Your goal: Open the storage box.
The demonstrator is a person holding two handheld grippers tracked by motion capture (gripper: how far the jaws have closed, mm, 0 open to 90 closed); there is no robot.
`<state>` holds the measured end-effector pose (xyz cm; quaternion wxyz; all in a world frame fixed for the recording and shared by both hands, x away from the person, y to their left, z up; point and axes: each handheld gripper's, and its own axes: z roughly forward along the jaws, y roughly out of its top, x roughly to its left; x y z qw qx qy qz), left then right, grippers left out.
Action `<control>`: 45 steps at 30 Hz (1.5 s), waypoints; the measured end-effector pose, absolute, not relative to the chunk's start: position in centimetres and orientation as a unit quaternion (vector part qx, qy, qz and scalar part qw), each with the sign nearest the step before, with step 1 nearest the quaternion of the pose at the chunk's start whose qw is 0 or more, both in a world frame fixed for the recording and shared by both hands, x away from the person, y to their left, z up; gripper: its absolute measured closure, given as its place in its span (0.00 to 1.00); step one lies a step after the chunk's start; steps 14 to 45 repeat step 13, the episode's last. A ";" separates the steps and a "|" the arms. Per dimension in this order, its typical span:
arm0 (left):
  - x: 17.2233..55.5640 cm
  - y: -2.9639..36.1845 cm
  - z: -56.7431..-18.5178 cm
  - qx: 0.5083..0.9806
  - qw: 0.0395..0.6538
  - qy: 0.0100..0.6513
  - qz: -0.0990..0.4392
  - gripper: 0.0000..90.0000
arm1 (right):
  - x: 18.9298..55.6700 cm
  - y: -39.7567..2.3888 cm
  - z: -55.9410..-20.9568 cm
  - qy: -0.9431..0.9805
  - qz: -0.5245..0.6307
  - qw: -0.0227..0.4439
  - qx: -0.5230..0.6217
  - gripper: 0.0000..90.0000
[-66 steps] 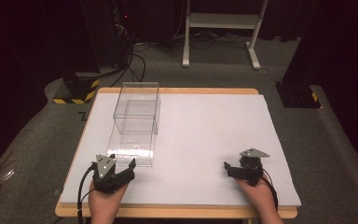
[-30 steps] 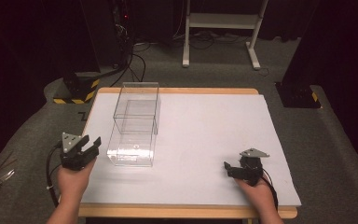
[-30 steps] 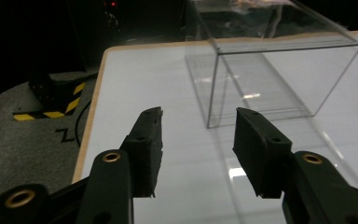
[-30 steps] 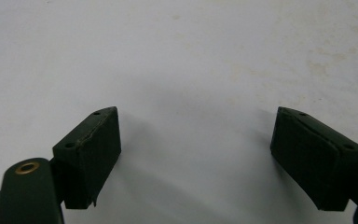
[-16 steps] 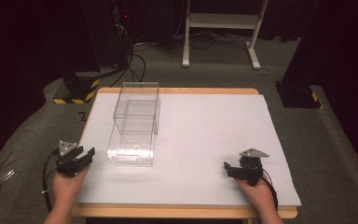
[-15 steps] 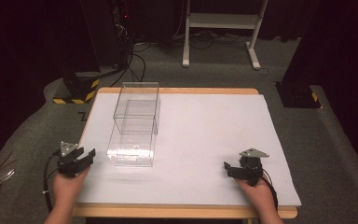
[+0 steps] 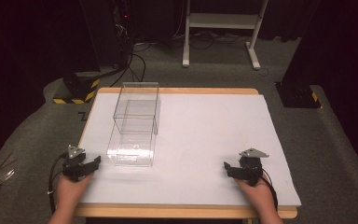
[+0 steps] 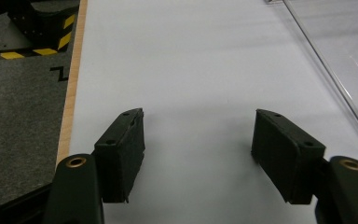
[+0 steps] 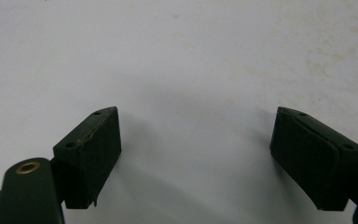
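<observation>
We see a bench (image 7: pixel 186 200) with a wooden edge, its top covered by a white sheet (image 7: pixel 205 135). On that sheet stands a clear box (image 7: pixel 135 126), long and open-topped, set toward the left side and running from the far edge toward the person; we take it as our landmark.

Just left of the clear box's near end, the left gripper (image 7: pixel 85 167) sits at the sheet's left border, held by a hand (image 7: pixel 70 186) that comes in from below. Its jaws are spread wide with bare sheet between them, and in the left gripper view (image 8: pixel 198 140) the box's clear wall (image 8: pixel 335 84) runs past on the right, apart from the jaws.

Well to the right of the clear box, near the sheet's front right corner, the right gripper (image 7: pixel 230 169) rests low over the sheet, its jaws likewise spread wide over bare white surface (image 9: pixel 196 135), gripping nothing.
</observation>
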<state>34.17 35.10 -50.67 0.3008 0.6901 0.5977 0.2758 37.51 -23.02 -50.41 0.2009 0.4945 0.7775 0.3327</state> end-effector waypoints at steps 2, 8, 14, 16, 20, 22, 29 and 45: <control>34.2 35.1 -50.7 0.690 0.301 0.598 0.276 0.38 | 37.5 -23.0 -50.4 0.778 0.332 0.202 0.493 0.18; 34.2 35.1 -50.7 0.691 0.301 0.596 0.276 0.38 | 37.5 -22.9 -50.4 0.780 0.327 0.205 0.493 0.18; 34.2 35.1 -50.7 0.692 0.301 0.595 0.275 0.37 | 37.5 -22.8 -50.4 0.780 0.326 0.206 0.493 0.18; 34.2 35.1 -50.7 0.692 0.301 0.595 0.275 0.37 | 37.5 -22.8 -50.4 0.780 0.326 0.206 0.493 0.18; 34.2 35.1 -50.7 0.692 0.301 0.595 0.275 0.37 | 37.5 -22.8 -50.4 0.780 0.326 0.206 0.493 0.18; 34.2 35.1 -50.7 0.692 0.301 0.595 0.275 0.37 | 37.5 -22.8 -50.4 0.780 0.326 0.206 0.493 0.18; 34.2 35.1 -50.7 0.692 0.301 0.595 0.275 0.37 | 37.5 -22.8 -50.4 0.780 0.326 0.206 0.493 0.18; 34.2 35.1 -50.7 0.692 0.301 0.595 0.275 0.37 | 37.5 -22.8 -50.4 0.780 0.326 0.206 0.493 0.18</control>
